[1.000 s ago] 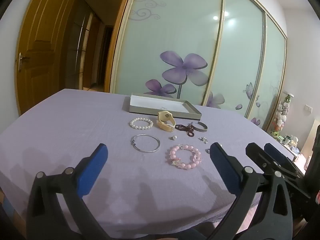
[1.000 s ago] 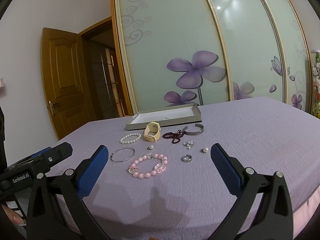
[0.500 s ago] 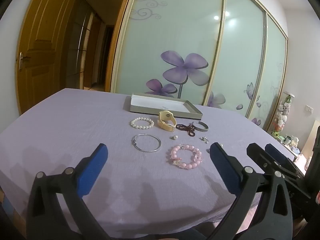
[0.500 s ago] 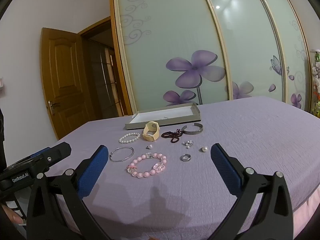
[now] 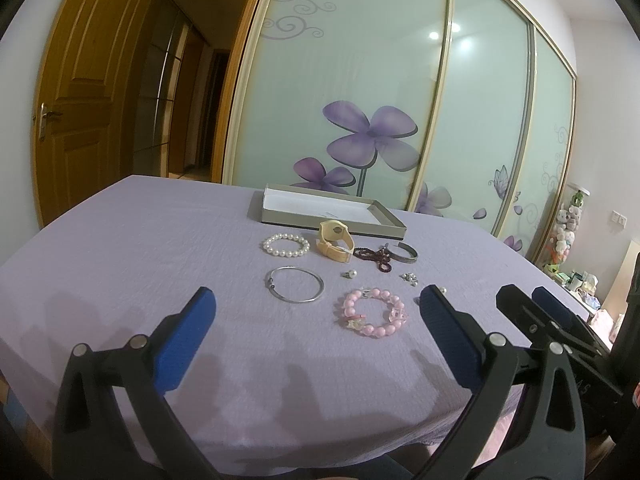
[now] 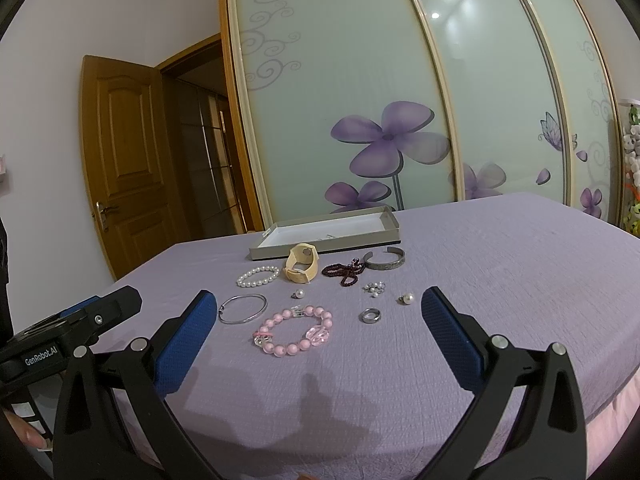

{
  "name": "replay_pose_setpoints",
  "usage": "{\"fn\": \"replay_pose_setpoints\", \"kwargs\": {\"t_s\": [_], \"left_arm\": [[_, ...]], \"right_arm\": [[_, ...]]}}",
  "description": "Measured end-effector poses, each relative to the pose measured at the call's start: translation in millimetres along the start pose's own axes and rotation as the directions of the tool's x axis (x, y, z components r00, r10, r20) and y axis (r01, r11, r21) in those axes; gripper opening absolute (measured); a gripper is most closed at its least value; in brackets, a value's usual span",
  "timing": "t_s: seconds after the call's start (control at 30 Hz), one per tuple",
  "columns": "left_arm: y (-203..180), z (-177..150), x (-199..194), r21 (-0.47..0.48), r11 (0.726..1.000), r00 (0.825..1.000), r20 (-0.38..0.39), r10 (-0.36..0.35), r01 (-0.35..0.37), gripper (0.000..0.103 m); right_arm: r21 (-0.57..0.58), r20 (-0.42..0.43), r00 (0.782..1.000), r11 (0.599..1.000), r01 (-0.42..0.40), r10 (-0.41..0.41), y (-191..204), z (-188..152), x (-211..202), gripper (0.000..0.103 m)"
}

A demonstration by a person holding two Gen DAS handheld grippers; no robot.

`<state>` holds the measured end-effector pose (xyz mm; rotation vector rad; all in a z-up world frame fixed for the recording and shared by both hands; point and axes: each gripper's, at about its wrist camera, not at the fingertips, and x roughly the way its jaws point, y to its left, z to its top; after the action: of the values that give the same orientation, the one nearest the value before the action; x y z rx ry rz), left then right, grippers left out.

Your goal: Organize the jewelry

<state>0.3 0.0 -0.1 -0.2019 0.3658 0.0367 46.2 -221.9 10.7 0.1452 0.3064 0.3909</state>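
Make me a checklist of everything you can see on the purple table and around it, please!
Surface: purple cloth covers the table, wrinkled.
Job's things: grey tray at the back, nothing seen in it; pink bead bracelet, silver bangle, white pearl bracelet, cream watch, dark red beads, grey cuff, silver ring, pearl earrings, all lying on the cloth in front of the tray.
Clutter: nothing seen.
Grippers: left gripper open, empty; right gripper open, empty.
Cables: nothing seen.
Surroundings: flowered sliding doors, wooden door.
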Motion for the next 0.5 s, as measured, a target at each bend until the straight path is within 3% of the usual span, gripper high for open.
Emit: {"fn": "replay_pose_setpoints", "kwargs": {"t_s": [0.5], "left_arm": [[0.0,0.0,0.0,-0.001,1.0,1.0,-0.001,-0.001,0.001,0.101]], "right_arm": [[0.0,-0.001,1.0,1.0,0.001,-0.001,0.2,-1.5,3.0,0.102]]}}
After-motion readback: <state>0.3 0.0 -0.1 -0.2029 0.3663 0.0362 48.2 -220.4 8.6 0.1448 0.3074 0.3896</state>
